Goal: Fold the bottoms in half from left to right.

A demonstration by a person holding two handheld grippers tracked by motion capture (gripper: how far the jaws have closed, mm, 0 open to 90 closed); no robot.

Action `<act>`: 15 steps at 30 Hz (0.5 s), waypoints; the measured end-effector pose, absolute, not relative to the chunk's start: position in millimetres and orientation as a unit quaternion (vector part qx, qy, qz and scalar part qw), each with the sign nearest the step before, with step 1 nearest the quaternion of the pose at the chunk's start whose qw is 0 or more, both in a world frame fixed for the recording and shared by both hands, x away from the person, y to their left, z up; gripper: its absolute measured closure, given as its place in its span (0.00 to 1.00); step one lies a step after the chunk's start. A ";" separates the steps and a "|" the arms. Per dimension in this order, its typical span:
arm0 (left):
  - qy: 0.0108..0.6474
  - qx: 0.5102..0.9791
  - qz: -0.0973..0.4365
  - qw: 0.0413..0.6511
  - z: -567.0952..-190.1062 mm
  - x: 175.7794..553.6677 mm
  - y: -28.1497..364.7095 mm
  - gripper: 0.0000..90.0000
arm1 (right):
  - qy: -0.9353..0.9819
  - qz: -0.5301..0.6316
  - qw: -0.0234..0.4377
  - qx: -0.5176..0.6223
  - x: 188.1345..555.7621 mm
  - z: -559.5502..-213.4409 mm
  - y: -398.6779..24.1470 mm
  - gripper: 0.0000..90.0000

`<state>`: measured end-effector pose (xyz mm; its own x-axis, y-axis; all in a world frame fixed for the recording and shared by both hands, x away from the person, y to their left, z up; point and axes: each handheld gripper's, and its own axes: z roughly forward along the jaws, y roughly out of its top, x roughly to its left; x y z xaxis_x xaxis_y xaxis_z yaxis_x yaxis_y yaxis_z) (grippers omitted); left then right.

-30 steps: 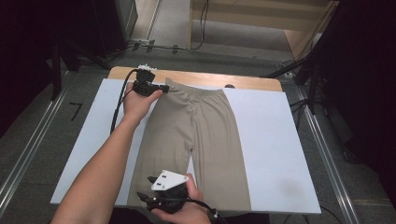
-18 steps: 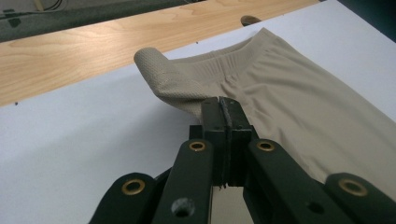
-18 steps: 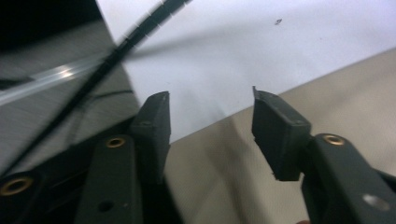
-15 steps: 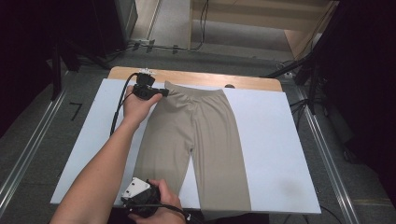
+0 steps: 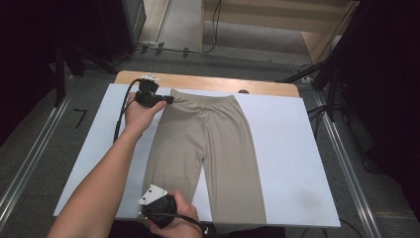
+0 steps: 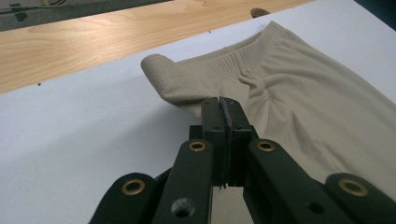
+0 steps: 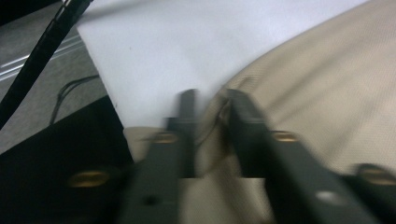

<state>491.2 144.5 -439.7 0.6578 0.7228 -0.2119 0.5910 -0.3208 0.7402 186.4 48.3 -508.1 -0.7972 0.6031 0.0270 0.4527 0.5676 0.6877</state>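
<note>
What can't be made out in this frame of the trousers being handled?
- Right hand-held gripper: right gripper view is motion-blurred, so its hold on the trousers' hem is unclear.
- Left hand-held gripper: its own jaws cover the pinched waistband fabric.
- High view: the bottom edge crops the person's right hand.

The blurred right tongs [image 7: 212, 109], jaws just closing, grip the beige trouser-leg hem [image 7: 210, 154] at the near edge of the white table [image 7: 154, 51], beside a black cable [image 7: 42, 46].
</note>
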 end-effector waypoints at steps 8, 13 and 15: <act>0.412 0.796 0.115 0.427 -431.4 490.7 145.4 1.00 | 0.872 0.397 0.065 0.279 185.6 -500.4 24.6 0.98; 0.410 0.795 0.146 0.423 -426.4 491.5 139.1 1.00 | 0.860 0.432 0.081 0.259 164.7 -476.0 -11.4 0.98; 0.404 0.797 0.155 0.421 -424.3 491.0 133.0 1.00 | 0.851 0.447 0.088 0.260 157.6 -467.8 -29.6 0.98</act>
